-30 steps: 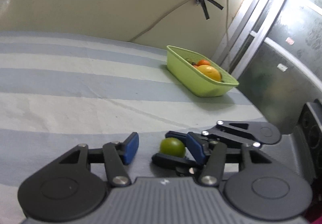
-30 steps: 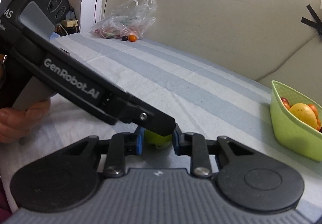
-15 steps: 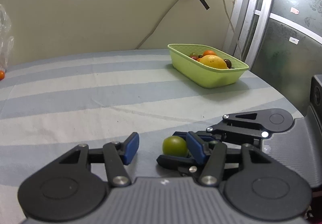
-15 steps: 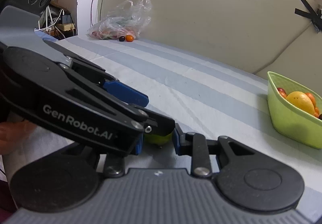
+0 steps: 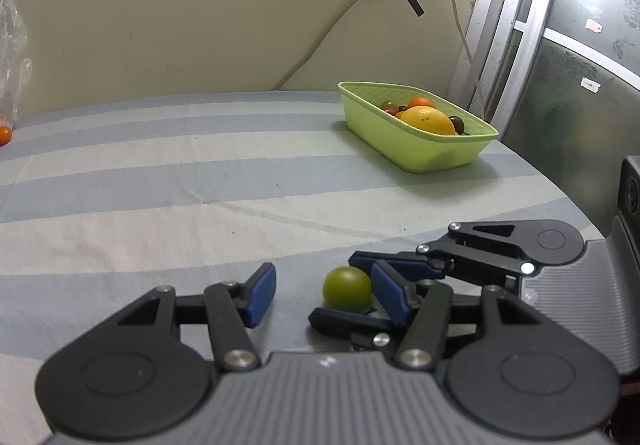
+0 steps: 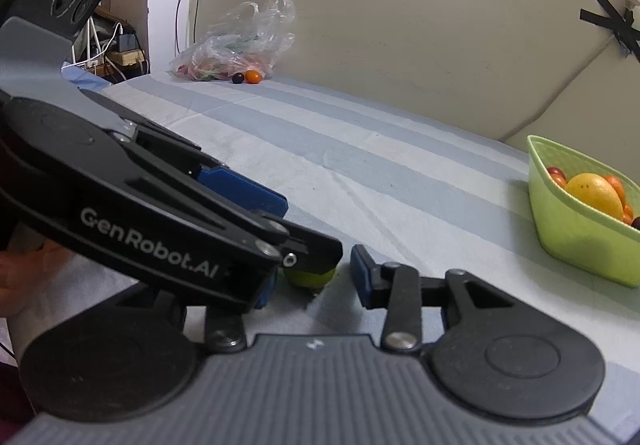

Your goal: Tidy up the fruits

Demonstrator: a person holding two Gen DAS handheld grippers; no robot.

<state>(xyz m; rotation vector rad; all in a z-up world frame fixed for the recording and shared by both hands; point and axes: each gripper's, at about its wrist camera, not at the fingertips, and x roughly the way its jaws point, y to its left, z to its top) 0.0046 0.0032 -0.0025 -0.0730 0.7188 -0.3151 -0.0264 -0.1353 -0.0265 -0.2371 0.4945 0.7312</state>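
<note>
A small green fruit (image 5: 347, 288) lies on the striped tablecloth, and both grippers are around it. My left gripper (image 5: 322, 273) is open; the fruit sits by its right pad (image 5: 390, 295), far from the left one. My right gripper (image 5: 336, 287) reaches in from the right with a finger on each side of the fruit. In the right wrist view its jaws are opening: the right pad (image 6: 362, 273) stands clear of the fruit (image 6: 310, 277), and the left gripper (image 6: 312, 227) hides the other pad. A light green basket (image 5: 420, 149) holds several fruits.
The basket (image 6: 576, 241) stands at the far right, near the table's rounded edge. A plastic bag (image 6: 240, 49) of fruit lies at the far left by the wall, with an orange fruit (image 6: 253, 76) and a dark one (image 6: 238, 78) beside it. A hand (image 6: 24, 277) holds the left gripper.
My right gripper's jaws have spread and its right pad has come off the green fruit. The left gripper swung and levelled, and now reaches across the fruit.
</note>
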